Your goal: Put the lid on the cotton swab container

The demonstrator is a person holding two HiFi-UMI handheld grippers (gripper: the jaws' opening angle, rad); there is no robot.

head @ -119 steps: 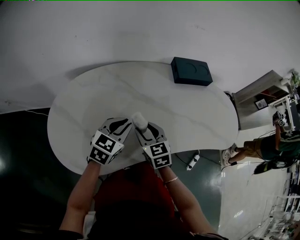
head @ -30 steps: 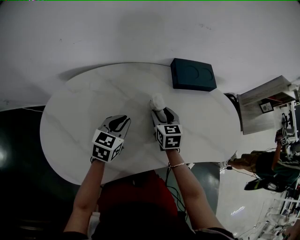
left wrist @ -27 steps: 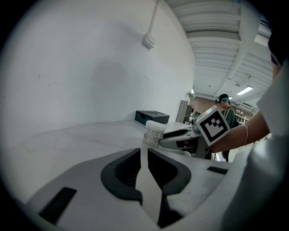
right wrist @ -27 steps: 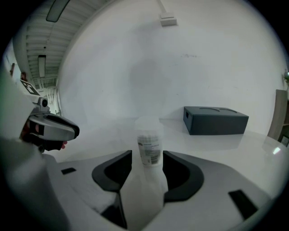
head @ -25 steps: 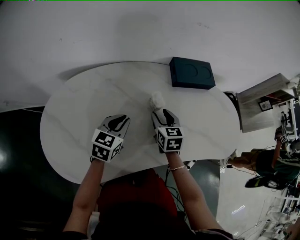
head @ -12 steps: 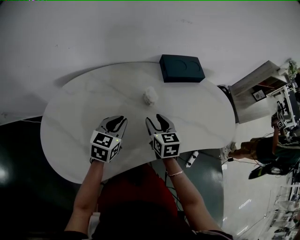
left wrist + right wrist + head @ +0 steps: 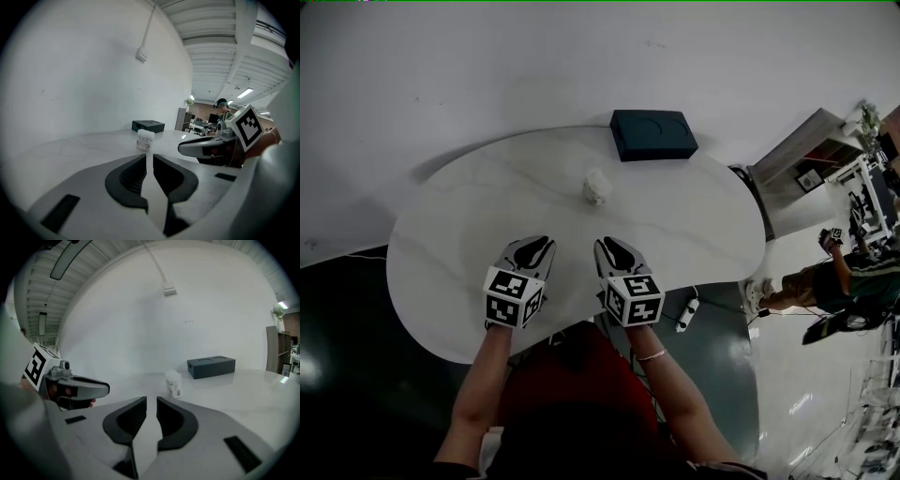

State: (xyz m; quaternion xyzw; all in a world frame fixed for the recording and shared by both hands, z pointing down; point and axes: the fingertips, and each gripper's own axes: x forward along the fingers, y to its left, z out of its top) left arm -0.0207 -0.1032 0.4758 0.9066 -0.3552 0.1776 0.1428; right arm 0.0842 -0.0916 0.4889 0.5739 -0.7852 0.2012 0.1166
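Note:
The cotton swab container point(image 7: 595, 186) stands upright and alone on the white table point(image 7: 469, 197), with a pale lid on top. It also shows ahead of the jaws in the left gripper view point(image 7: 145, 140) and the right gripper view point(image 7: 173, 384). My left gripper point(image 7: 536, 244) rests near the front edge, jaws shut with only a thin slit and nothing in them point(image 7: 150, 157). My right gripper point(image 7: 613, 244) sits beside it, well back from the container. Its jaws are closing, a narrow gap is left, and nothing is between them point(image 7: 151, 400).
A dark rectangular box point(image 7: 653, 135) lies at the table's far edge, behind the container. To the right, off the table, are a shelf unit point(image 7: 811, 159), a seated person point(image 7: 825, 281) and a power strip point(image 7: 686, 319) on the floor.
My right gripper let go of the container and pulled back toward the near edge, its jaws narrowing. The container stays standing where it was set. The left gripper barely moved.

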